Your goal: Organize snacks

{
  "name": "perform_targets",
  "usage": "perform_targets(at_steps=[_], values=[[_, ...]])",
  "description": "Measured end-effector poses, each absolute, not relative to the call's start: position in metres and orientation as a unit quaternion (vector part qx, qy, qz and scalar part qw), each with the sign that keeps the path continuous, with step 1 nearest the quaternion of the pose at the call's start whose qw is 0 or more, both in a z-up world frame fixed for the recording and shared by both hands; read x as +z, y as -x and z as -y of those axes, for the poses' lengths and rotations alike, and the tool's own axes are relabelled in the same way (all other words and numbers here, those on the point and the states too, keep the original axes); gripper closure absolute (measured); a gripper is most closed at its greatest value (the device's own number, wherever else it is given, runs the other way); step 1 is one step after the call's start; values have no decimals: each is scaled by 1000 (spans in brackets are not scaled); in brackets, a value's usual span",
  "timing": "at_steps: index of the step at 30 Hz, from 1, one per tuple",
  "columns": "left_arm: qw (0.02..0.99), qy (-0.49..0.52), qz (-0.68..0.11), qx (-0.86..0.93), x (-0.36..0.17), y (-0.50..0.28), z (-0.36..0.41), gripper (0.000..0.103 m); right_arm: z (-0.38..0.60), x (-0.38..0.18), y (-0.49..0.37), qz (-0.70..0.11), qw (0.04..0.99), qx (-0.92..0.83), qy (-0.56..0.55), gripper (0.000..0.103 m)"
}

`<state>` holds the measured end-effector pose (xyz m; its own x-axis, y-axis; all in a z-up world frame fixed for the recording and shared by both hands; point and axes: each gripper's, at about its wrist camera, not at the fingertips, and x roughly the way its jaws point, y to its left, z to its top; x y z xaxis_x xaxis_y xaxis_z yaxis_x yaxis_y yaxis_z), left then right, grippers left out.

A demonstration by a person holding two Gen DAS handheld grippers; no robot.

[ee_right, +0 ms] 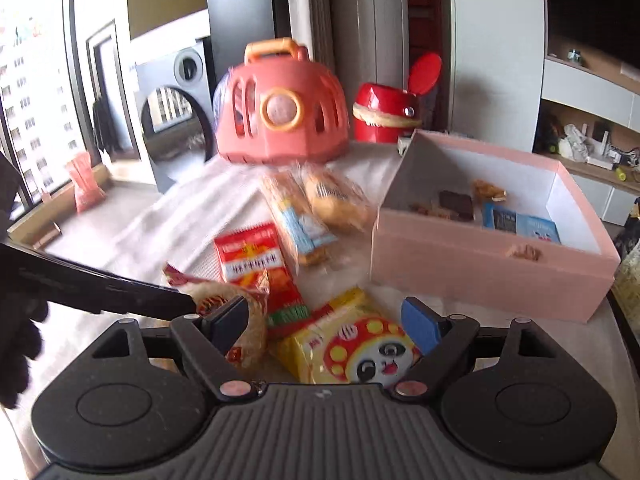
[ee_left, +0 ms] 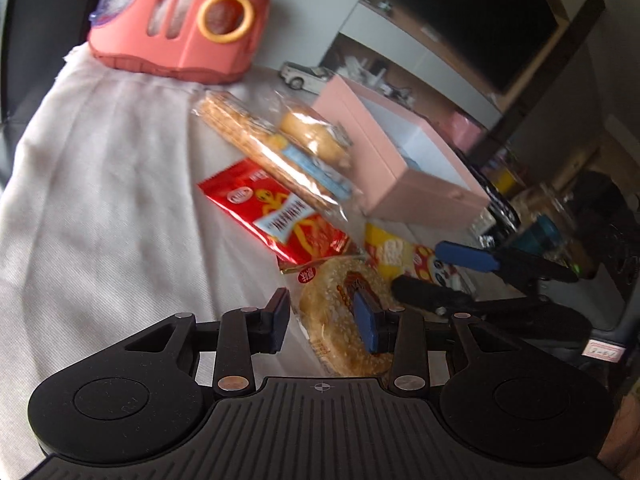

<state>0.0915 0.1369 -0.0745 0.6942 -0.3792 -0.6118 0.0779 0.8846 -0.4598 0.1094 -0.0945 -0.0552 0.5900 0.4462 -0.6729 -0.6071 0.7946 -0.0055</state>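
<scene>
While both grippers sit over the snack pile, nothing is picked up yet, so this looks like the reach-and-select step.

Left gripper (ee_left: pixel 326 322): jaws part-open, straddling the sesame bun pack (ee_left: pixel 344 320) at bottom centre of the left wrist view. The right-hand blue pad overlaps the bun in frame, but I can't tell if it's touching or just above; the left-hand pad is clear of it. Not a grip as far as I can see.

Right gripper (ee_right: pixel 328 326): jaws wide, hovering over the yellow panda pack (ee_right: pixel 352 344) at bottom centre of the right wrist view, holding nothing.

Both tools pitch down toward the white tablecloth (ee_left: pixel 100 200). In the left view the right tool comes in from the right edge, just beside the bun; a collision risk if both close at once.

Other snacks:
- red packet (ee_left: pixel 280 216), centre frame
- long cracker pack (ee_left: pixel 260 144) and round cake pack (ee_left: pixel 316 136), above it, up against the pink box (ee_right: pixel 480 264)

The box is open, right of centre in the right view, with a few items already inside. So the task is partly done; five packs are still out.

Next move, my read: drop the left tool until the bun is between the pads, close, lift, carry it to the box. Soft wrapper, so close gently.

The coral carrier (ee_right: pixel 280 112) at top is not involved.
</scene>
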Motion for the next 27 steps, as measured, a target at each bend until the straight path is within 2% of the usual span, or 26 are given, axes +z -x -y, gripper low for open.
perform_targets(at_steps=[5, 12, 27], values=[[896, 200, -375, -124, -80, -84, -131, 62, 94, -62, -84, -317, 880, 309, 173, 19], [889, 221, -376, -140, -87, -81, -122, 59, 101, -60, -90, -330, 883, 294, 158, 19], [876, 271, -378, -132, -92, -82, -114, 60, 129, -67, -87, -337, 895, 251, 152, 19]])
